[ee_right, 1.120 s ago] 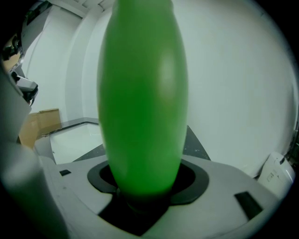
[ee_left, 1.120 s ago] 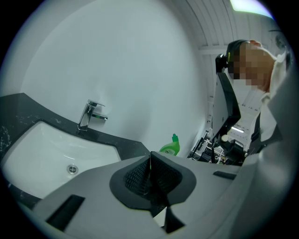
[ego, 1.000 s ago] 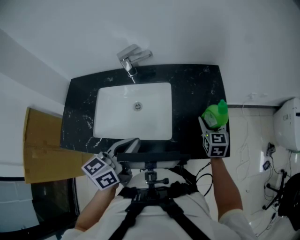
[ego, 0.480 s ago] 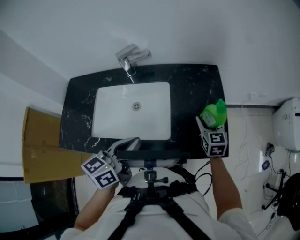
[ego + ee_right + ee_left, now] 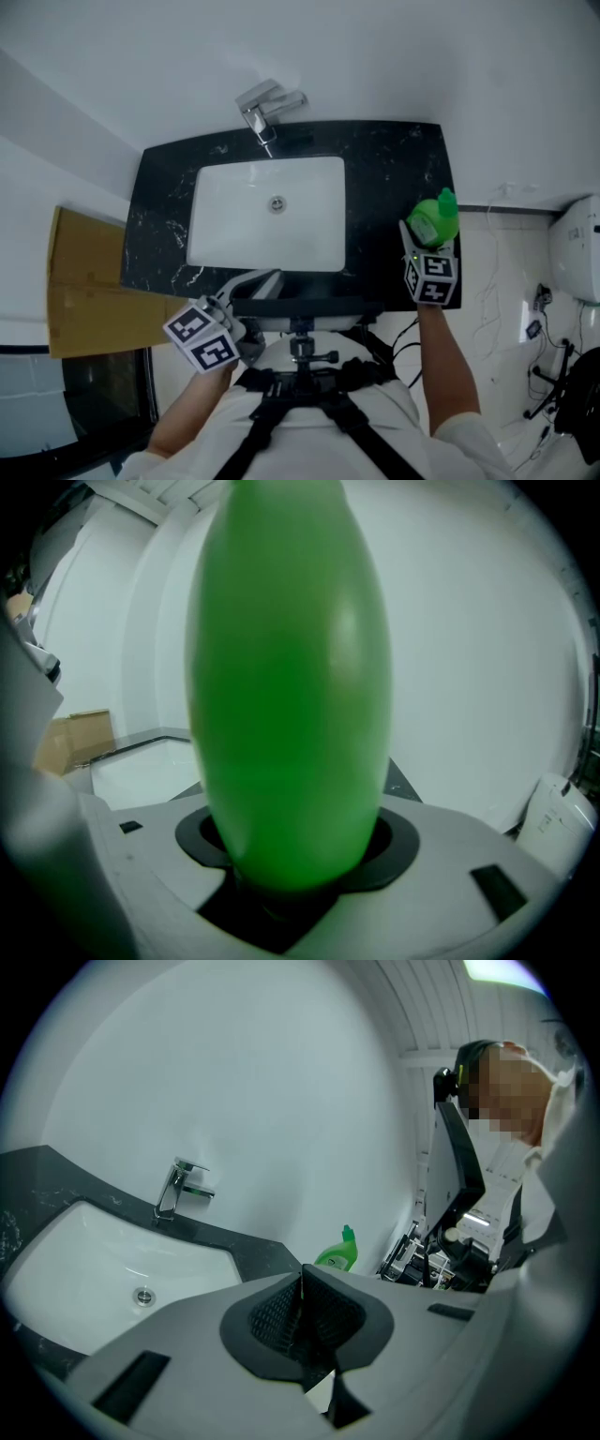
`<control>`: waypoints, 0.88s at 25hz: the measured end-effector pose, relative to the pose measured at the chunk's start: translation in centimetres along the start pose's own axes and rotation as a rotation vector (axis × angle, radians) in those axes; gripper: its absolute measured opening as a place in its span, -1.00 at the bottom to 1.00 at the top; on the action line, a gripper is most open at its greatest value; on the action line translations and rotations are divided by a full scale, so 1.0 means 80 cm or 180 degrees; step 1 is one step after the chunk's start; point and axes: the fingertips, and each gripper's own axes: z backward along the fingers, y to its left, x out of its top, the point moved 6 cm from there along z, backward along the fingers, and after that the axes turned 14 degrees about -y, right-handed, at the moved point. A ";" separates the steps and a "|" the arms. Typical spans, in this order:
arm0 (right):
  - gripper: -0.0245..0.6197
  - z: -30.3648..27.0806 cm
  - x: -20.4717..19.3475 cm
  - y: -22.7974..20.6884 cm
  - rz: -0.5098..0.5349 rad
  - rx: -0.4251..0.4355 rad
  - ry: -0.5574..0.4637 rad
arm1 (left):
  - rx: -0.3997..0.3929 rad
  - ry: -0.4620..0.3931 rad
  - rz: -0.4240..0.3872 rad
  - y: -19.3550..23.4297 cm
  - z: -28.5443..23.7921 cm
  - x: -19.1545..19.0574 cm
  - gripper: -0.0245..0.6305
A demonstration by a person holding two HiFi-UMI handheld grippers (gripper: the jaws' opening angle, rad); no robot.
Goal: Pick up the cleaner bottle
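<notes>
The green cleaner bottle [image 5: 434, 220] stands upright over the right end of the black counter [image 5: 384, 178], with my right gripper [image 5: 423, 244] shut on its body. In the right gripper view the bottle [image 5: 291, 686] fills the frame and both jaws of that gripper [image 5: 291, 878] press against its lower part. I cannot tell whether its base touches the counter. My left gripper [image 5: 251, 287] is held at the counter's front edge, shut and empty. The left gripper view looks past that gripper [image 5: 302, 1321] to the bottle [image 5: 339, 1252] at the far right.
A white sink basin [image 5: 267, 225] is set into the counter, with a chrome tap [image 5: 262, 111] behind it against the white wall. A cardboard box [image 5: 84, 281] lies on the floor to the left. A white appliance [image 5: 574, 248] and cables are on the right.
The head view has shifted slightly. The right gripper stays shut on the bottle at the counter's right end, and the left gripper has not moved.
</notes>
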 end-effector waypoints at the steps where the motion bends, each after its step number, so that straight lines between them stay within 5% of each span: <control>1: -0.07 0.000 0.001 0.000 -0.0008 0.0001 -0.0004 | 0.0005 -0.0001 -0.0002 0.000 0.001 0.000 -0.93; 22: -0.07 -0.003 -0.001 0.000 -0.0018 -0.0080 -0.0010 | -0.0018 -0.0020 -0.0039 -0.005 0.008 0.001 -0.93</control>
